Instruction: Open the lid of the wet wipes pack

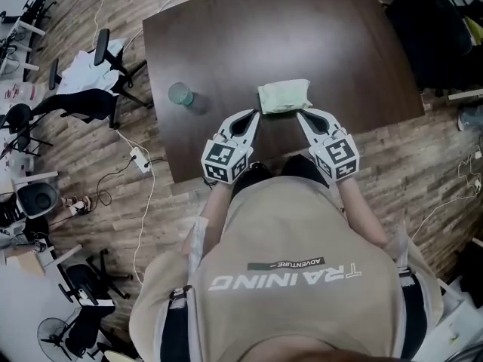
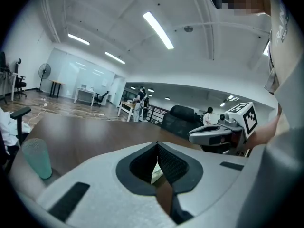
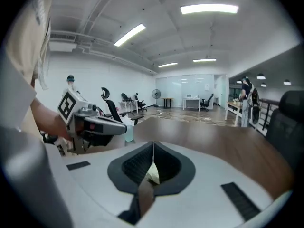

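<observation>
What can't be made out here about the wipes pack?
- Wipes pack lid: head view, too small to tell open or shut.
- Pack in both gripper views: shut jaws hide all but a sliver.
- Contact of left gripper or right gripper with pack: head view, too small.

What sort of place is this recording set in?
Probably an open-plan office or lab: swivel office chairs, desks across a wide wood-look floor, and long ceiling strip lights over a dark table.
</observation>
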`<state>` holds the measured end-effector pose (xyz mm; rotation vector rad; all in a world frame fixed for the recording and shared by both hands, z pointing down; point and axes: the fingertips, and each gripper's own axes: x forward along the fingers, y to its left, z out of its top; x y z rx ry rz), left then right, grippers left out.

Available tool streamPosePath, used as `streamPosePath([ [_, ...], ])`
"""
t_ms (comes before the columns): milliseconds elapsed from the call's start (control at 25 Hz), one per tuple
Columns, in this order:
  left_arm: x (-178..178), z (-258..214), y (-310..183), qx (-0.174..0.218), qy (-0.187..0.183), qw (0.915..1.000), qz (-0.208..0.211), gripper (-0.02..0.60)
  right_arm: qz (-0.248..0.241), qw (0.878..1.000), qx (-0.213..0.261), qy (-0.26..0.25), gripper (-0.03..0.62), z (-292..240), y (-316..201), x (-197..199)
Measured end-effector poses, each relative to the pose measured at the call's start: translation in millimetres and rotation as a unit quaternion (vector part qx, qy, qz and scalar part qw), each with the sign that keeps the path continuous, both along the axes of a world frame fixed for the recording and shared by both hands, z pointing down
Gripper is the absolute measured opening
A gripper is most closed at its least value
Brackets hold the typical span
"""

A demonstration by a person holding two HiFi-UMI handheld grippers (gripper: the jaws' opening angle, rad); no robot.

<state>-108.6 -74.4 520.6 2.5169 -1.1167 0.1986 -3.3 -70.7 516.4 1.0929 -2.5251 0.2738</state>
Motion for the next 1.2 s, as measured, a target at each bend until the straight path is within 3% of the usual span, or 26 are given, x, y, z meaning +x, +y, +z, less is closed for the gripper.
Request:
streamPosePath([
  [120,1,2,-2,-0.007,0.0,0.9999,0.01,0.009,0.008,1.0,-0.022,0.0,0.014,7,-10,10],
  [320,13,12,-19,-0.014,-0.032,0.9988,0.034,0.009,0.031,0.998,-0.061,0.006,0.014,26,-37,20],
  [560,42,41,-30,-0.048,-0.084,0.9934,0.061,0.009,-0.013,0.997,-0.068,0.035,0.014,43,-58,18],
  [760,53,88,-40,-0.096,-0.126,0.9842,0.079,0.009,-0.035,0.995,-0.095,-0.003,0.014,62,-71,17],
  [920,61,122,-55,-0.112,-0.168,0.9757,0.085,0.009,-0.065,0.992,-0.107,0.01,0.014,85,-72,26],
  [1080,63,134,-79,-0.123,-0.173,0.9738,0.081,0.009,-0.067,0.991,-0.119,0.0,0.014,96,-74,30],
  [1200,63,154,-80,-0.153,-0.211,0.9592,0.11,0.009,-0.079,0.989,-0.129,-0.008,0.014,100,-70,25],
])
